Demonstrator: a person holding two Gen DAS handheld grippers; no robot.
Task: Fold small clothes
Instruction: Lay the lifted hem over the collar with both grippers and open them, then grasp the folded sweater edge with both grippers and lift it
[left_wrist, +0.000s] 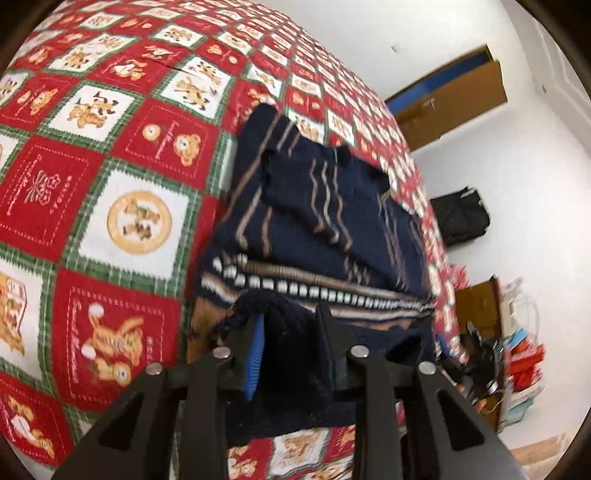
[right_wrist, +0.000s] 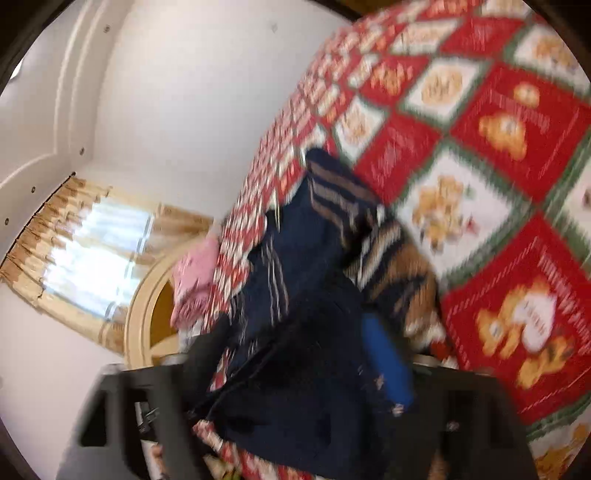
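Observation:
A small navy knitted sweater (left_wrist: 317, 206) with tan and white stripes lies partly folded on a red, white and green bear-print bedspread (left_wrist: 110, 155). My left gripper (left_wrist: 291, 343) is shut on the sweater's near dark hem, with a blue pad on its left finger. In the blurred right wrist view the same sweater (right_wrist: 295, 280) hangs bunched over the bedspread (right_wrist: 498, 155). My right gripper (right_wrist: 310, 369) is shut on its dark edge, with a blue pad on its right finger.
The bed's edge runs along the right in the left wrist view, with a dark bag (left_wrist: 461, 218), a brown door (left_wrist: 450, 99) and clutter (left_wrist: 517, 362) beyond. The right wrist view shows a curtained window (right_wrist: 88, 251), a pink cloth (right_wrist: 195, 280) and a cream headboard (right_wrist: 147, 314).

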